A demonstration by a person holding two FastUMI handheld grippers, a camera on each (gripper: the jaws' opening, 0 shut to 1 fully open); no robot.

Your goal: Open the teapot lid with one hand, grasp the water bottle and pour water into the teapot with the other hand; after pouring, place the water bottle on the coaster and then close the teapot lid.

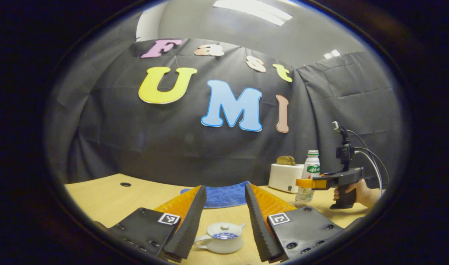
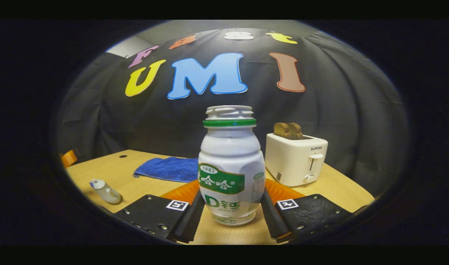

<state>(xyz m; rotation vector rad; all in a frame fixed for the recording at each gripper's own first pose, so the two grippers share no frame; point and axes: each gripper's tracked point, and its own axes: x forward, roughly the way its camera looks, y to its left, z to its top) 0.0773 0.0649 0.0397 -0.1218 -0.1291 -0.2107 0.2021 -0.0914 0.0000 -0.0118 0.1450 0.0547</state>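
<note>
A small white teapot (image 1: pixel 220 238) with a blue-patterned lid stands on the wooden table, low between the fingers of my left gripper (image 1: pixel 226 193), which is open and touches nothing. The teapot (image 2: pixel 105 192) also appears small at the far left of the right gripper view. The water bottle (image 2: pixel 230 173), white with a green label and an uncapped neck, stands upright on the table. My right gripper (image 2: pixel 231 195) is open, with one finger close on each side of the bottle. From the left gripper view, a hand (image 1: pixel 360 193) holds that gripper (image 1: pixel 306 183) level at the bottle (image 1: pixel 309 173).
A white toaster (image 2: pixel 296 160) with bread in its slots stands just behind and right of the bottle. A blue cloth (image 2: pixel 169 169) lies at the back of the wooden table (image 2: pixel 128 176). The black booth wall rises right behind them.
</note>
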